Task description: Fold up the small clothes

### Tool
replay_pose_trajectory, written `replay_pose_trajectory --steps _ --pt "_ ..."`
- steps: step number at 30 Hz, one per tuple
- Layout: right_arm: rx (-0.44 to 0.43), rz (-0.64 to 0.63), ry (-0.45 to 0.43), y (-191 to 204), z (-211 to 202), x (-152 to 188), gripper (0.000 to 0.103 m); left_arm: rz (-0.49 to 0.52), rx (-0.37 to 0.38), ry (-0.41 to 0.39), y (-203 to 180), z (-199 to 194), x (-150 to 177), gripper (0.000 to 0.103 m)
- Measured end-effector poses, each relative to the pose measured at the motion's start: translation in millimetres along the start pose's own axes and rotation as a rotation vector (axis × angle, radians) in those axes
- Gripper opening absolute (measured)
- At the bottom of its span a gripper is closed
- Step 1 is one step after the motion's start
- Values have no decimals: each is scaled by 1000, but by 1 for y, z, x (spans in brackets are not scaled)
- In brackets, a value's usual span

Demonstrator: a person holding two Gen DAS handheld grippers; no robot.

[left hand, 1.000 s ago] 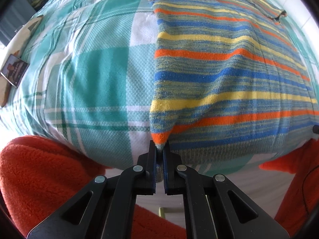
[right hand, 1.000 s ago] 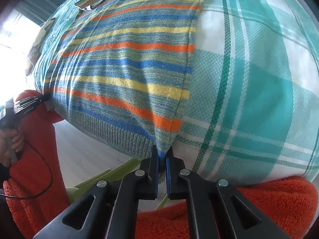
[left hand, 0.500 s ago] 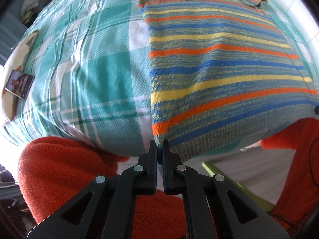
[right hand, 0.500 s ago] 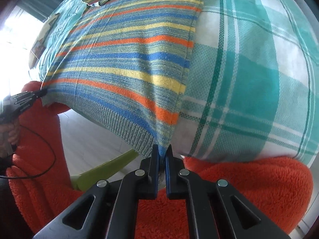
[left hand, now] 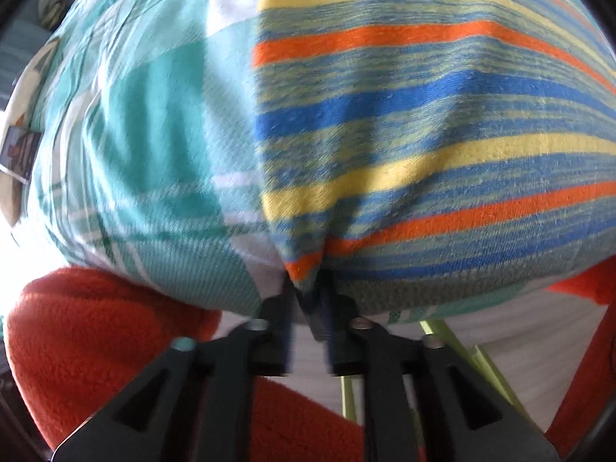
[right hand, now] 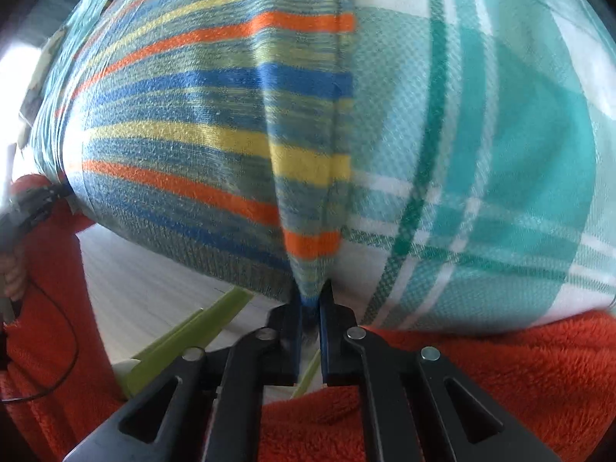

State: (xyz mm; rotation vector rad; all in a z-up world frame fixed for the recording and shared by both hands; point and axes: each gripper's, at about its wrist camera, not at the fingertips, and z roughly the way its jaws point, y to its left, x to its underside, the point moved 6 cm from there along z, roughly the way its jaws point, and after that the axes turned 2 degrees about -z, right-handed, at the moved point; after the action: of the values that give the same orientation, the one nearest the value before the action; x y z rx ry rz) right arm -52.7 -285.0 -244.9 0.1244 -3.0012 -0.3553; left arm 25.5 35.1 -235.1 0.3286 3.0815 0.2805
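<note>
Striped knit top (left hand: 423, 123), banded in orange, blue, yellow and a heathered green-blue, with a grey-green ribbed hem along its lower edge; spread over the right and centre of the left wrist frame and over the left and centre of the right wrist frame (right hand: 200, 115), on a teal-and-white checked cloth (left hand: 154, 146). Pinched at one bottom corner by the left gripper (left hand: 306, 300), jaws narrowed onto a small peak of orange-striped fabric at lower centre. Pinched at the other bottom corner by the right gripper (right hand: 310, 304), jaws close together with the hem tip between them, the knit drawn into a taut vertical ridge above. Straight side seam running up the middle of each frame, checked cloth (right hand: 481, 161) lying bare beyond it. Hem edge slightly past the front edge of the cloth-covered surface, hanging over pale floor (right hand: 154, 292). Orange fleece sleeve (left hand: 100, 350) at lower left of the left wrist frame; more orange fleece (right hand: 500, 385) at lower right of the right wrist frame. Lime-green frame bars (right hand: 184, 335) below the hem. A small picture card (left hand: 19, 150) at the far left edge. Both frames a little motion-blurred.
</note>
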Motion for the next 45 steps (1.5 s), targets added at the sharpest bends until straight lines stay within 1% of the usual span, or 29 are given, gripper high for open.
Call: replay_pose_trajectory --steps 1,2,3,5,6,7,9,11,13,14,17,19,20,22,23,24,25,26,27,28,30,32,35,37,39,41,43,44,45 --pt "-10 19 16 -4 -2 3 33 -12 -5 -1 4 -5 4 50" --pt "-10 36 34 -8 -4 6 55 -24 0 -10 10 -11 7 54" --pt "-6 42 42 -13 -10 10 60 -39 17 -27 14 -21 12 55" --pt "21 17 22 -24 -36 11 61 -70 46 -74 25 -42 16 55" --pt "40 15 3 -29 -49 8 61 -94 59 -116 32 -58 18 58" --pt "82 14 -43 -38 -71 -1 61 -119 65 -165 40 -72 18 66" --pt "189 -21 -164 -50 -116 -31 61 -163 55 -258 51 -99 19 77" --pt "298 -98 -293 -47 -153 -72 71 -199 45 -325 59 -117 16 78" --pt "311 -191 -388 -27 -170 -111 75 -235 62 -377 61 -128 11 78" --pt "268 -266 -452 -8 -173 -141 75 -249 72 -381 64 -125 6 78" --pt "192 -406 -545 32 -153 -208 74 -272 100 -360 60 -125 -3 78" --pt "200 -457 -568 52 -126 -242 74 -275 101 -353 54 -123 -3 78" --pt "228 -467 -570 57 -108 -261 74 -277 99 -349 52 -118 0 78" --pt "281 -439 -566 52 -81 -290 73 -294 81 -325 55 -110 8 78" --pt "278 -389 -554 42 -69 -301 68 -300 74 -309 56 -107 13 78" --pt "242 -345 -558 36 -66 -308 64 -306 68 -296 58 -104 17 78" --pt "186 -280 -576 27 -69 -309 40 -313 65 -290 61 -102 20 78" --pt "159 -211 -589 13 -77 -308 8 -317 63 -286 63 -99 22 78" --pt "125 -155 -591 0 -86 -306 5 -320 61 -283 64 -96 24 78" --pt "105 -111 -606 -15 -99 -300 5 -322 63 -277 64 -94 24 78" --pt "108 -54 -668 -47 -132 -285 5 -318 68 -272 62 -90 22 78" --pt "95 62 -737 -100 -169 -264 5 -308 79 -282 57 -92 19 78" --pt "44 378 -812 -212 -208 -218 5 -277 94 -305 44 -99 13 78" --pt "51 518 -787 -263 -203 -189 5 -245 107 -304 32 -101 9 78" --pt "10 576 -743 -289 -187 -172 5 -219 120 -297 22 -102 6 78" --pt "-78 636 -718 -300 -164 -159 3 -204 128 -298 15 -105 3 77" --pt "-183 664 -748 -300 -153 -153 3 -195 123 -313 11 -112 1 77" --pt "-250 691 -778 -300 -149 -150 7 -191 119 -321 10 -115 1 77" --pt "-285 711 -798 -298 -146 -152 8 -188 114 -329 10 -118 1 77"
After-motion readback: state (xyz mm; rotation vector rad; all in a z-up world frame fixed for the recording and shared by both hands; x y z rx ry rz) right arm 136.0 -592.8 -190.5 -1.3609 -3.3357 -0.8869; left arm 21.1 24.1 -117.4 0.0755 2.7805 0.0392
